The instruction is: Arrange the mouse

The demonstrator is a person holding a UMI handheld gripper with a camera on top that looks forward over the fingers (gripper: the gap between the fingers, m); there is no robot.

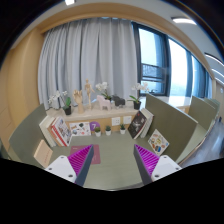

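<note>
No mouse shows in the gripper view. My gripper point(113, 165) is open and empty, with its two fingers point(78, 160) spread wide over the bare grey-green desk top point(112, 155). The magenta pads face each other with nothing between them. The desk surface just ahead of the fingers holds nothing.
Books and cards stand along the desk's back: a leaning book point(52, 128) at the left, small pots point(108, 129) in the middle, a picture book point(138, 123) at the right. Flower vases point(98, 100) stand on a shelf behind. A green partition point(172, 122) bounds the right side. Curtains and windows lie beyond.
</note>
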